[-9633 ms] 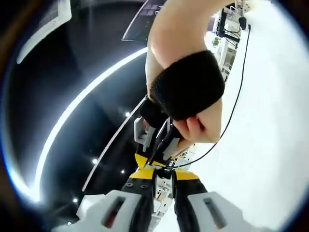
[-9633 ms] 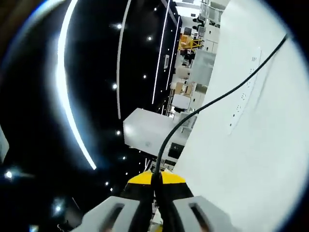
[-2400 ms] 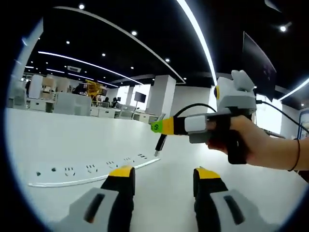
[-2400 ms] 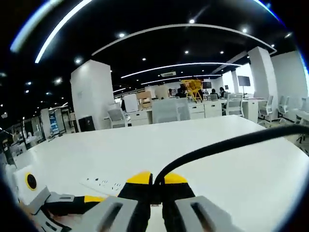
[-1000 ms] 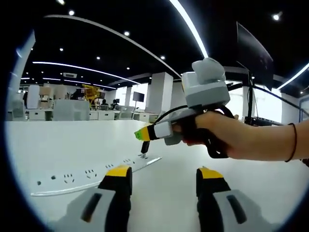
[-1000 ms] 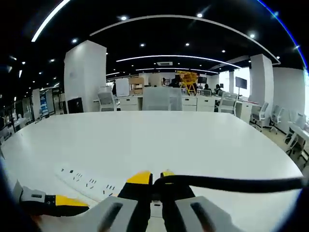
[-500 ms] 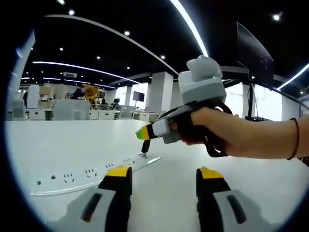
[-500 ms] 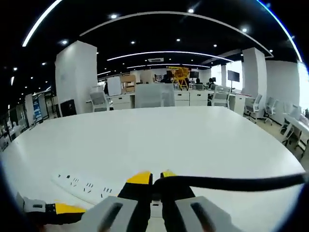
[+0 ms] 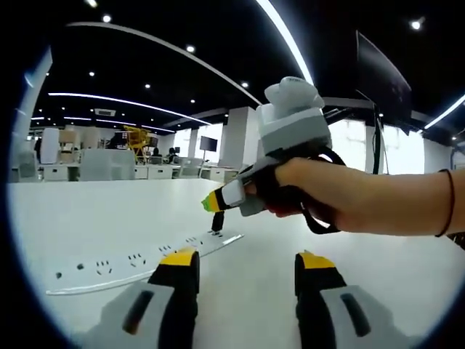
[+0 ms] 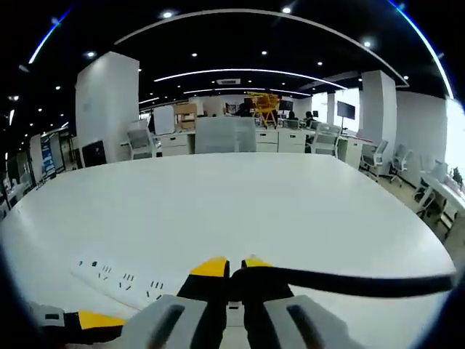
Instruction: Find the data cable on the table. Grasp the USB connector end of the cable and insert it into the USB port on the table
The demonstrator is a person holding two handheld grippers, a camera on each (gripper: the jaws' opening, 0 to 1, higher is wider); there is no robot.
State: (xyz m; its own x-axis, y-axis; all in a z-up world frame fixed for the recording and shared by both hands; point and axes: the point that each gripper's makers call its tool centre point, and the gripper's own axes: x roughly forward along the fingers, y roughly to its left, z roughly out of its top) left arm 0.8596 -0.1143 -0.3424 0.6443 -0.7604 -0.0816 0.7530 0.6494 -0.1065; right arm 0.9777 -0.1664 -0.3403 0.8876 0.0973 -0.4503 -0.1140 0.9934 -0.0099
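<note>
the left gripper view rides low over the white surface [image 9: 87, 218], facing level along it past its own left claw [image 9: 247, 263], with the right claw [image 9: 212, 203] close ahead. the right gripper view also skims the surface, facing across it, the data cable [image 10: 349, 282] just before the lens. both share the power strip [image 9: 138, 258] and the far office.

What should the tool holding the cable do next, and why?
Probably press straight down a little: the right tool, shut on the cable, holds the USB plug pointing down with its tip at the power strip's end, seemingly not fully seated.
</note>
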